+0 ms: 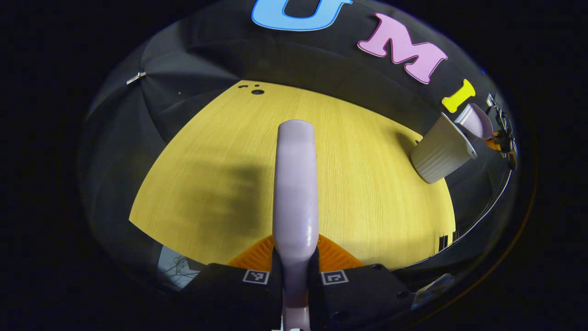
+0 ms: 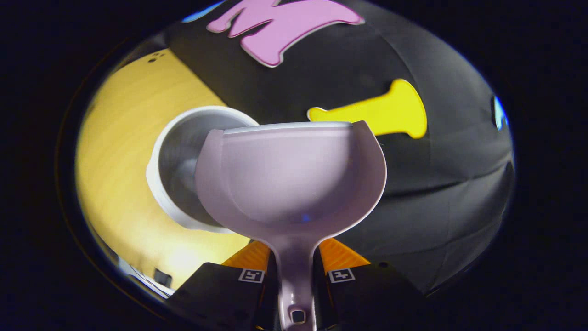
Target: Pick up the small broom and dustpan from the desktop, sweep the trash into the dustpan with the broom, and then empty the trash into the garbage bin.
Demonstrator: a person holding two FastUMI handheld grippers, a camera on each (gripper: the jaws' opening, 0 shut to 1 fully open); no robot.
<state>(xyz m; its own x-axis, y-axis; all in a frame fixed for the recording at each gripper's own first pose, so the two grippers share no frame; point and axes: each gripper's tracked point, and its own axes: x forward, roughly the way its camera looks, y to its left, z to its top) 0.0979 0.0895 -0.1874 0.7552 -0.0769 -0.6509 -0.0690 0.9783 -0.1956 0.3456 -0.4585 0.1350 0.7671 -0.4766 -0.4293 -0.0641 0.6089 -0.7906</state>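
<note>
Item 1. Left gripper: both fingers were pressed against the pale lilac plastic handle of the small broom, which ran straight forward along the fingers, out over the yellow wood-grain desktop. The bristle end could not be made out.

Item 2. Right gripper: both fingers were clamped on the stem of the pale lilac plastic dustpan. The scoop faced the camera, its flat lip at the top, and it looked empty inside.

Item 3. White ribbed plastic garbage bin: a round, open-topped cup standing at the far right of the desktop. In the right gripper view its mouth lay just behind and left of the dustpan, partly covered by it. In the left gripper view the bin stood beside the booth wall, with the dustpan held over its rim.

Item 4. Trash: none could be seen on the desktop or in the scoop.

Handling note. Judged from these positions, the step in hand was the emptying, and it seemed nearly done. To do it well, the lip should be kept inside the bin's rim and tipped steeply, with a light shake so nothing clings. The bin looked light, so the scoop should not knock it. The broom was best held well apart from the bin.
</note>
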